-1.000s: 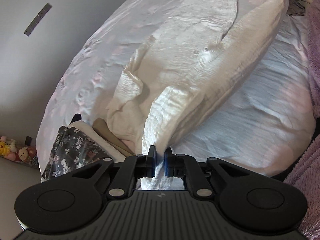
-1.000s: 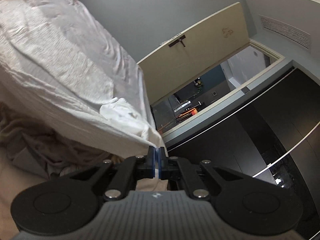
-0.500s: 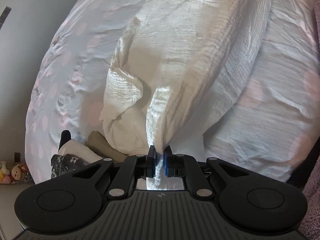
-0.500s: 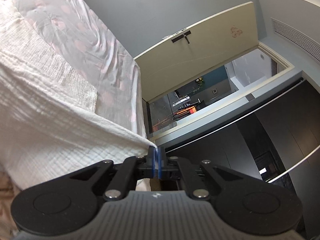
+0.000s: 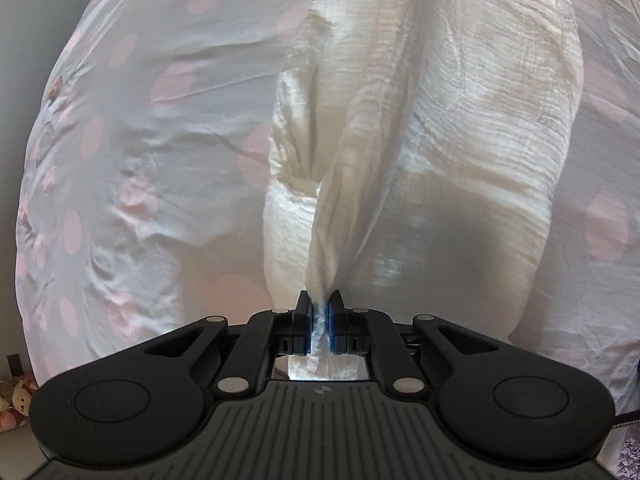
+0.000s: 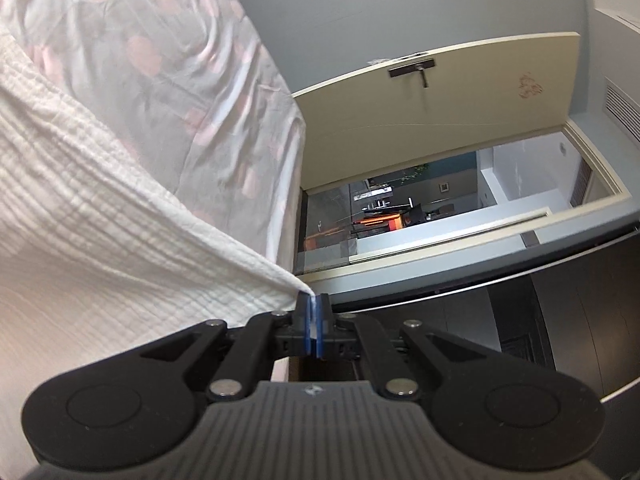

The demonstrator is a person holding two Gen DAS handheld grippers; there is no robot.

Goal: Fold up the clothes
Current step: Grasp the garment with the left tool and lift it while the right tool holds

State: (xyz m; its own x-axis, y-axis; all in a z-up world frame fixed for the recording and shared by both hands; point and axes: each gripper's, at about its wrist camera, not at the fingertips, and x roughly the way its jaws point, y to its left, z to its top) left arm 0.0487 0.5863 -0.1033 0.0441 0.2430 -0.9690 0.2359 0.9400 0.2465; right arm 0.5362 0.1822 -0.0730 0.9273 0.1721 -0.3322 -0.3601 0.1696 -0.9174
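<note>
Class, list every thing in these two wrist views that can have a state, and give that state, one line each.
Left gripper: shut on the white garment.
Right gripper: shut on the white garment's corner.
White garment: lifted at both held points, hanging in bunched folds over the bed.
Bedsheet: spread out, wrinkled.
Door: open.

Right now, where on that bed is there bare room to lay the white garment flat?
The polka-dot sheet is bare left of the hanging white garment, out to the bed's left edge. A narrower strip shows on its right. The middle is crowded by the garment itself.
</note>
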